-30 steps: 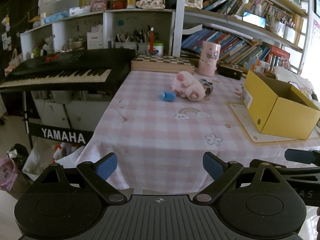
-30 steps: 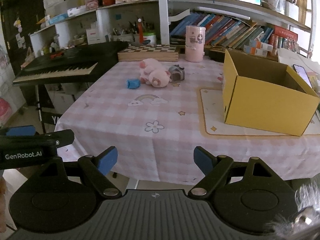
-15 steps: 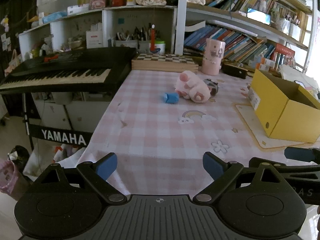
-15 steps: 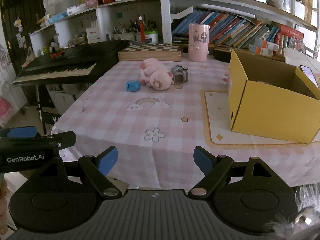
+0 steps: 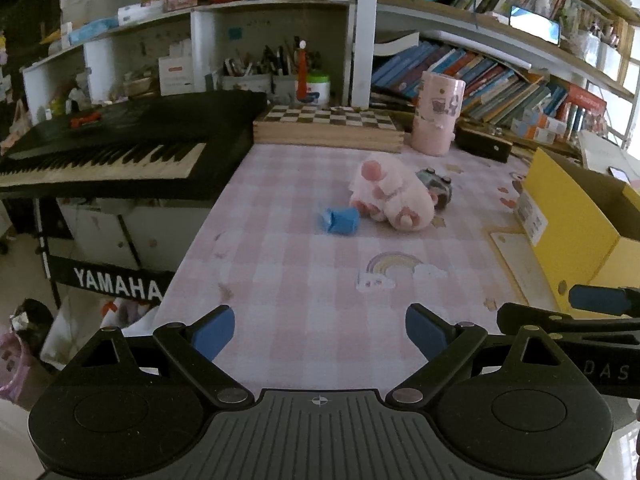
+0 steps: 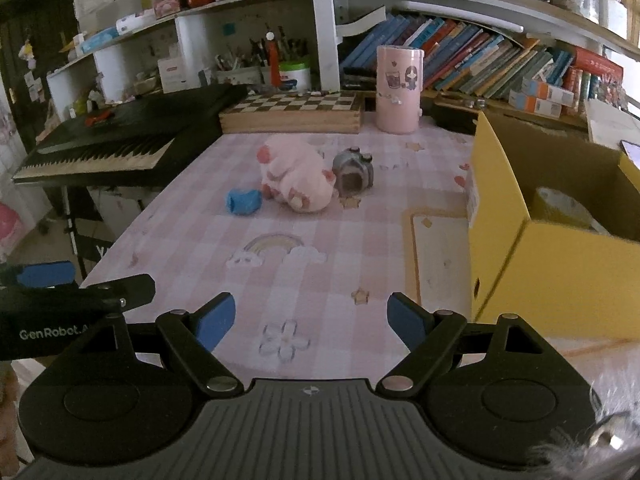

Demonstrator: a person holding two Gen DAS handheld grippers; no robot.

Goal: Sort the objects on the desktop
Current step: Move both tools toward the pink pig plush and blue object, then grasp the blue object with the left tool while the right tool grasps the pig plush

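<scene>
Both claws empty and spread wide: left gripper [image 5: 319, 330] and right gripper [image 6: 311, 320] each show blue pads far apart with only pink checked tablecloth [image 5: 304, 280] between them. Reads as pre-opened for a grab, nothing touched yet.

Sort targets sit clustered mid-frame, well ahead of both claws:
- pink plush pig toy [image 6: 296, 178] lying on its side, centre of the right wrist view
- small blue cylindrical cap-like piece [image 6: 243, 201] just left of the pig, tipped over
- small grey toy camera [image 6: 354, 170] just right of the pig, touching or nearly so, can't tell which

Open yellow cardboard box [image 6: 552, 264] fills the right edge of the frame, on a cream mat, flaps up. Likely the drop bin, hence placed beside the right claw's path. Something pale is already inside, unclear what.

Black electronic keyboard [image 5: 120, 148] at left and wooden chessboard box [image 5: 328, 128] at the back look like fixtures, not sort items.

Guess: the pig goes first, as it's the bulkiest and soft, so wide jaws suit it.
</scene>
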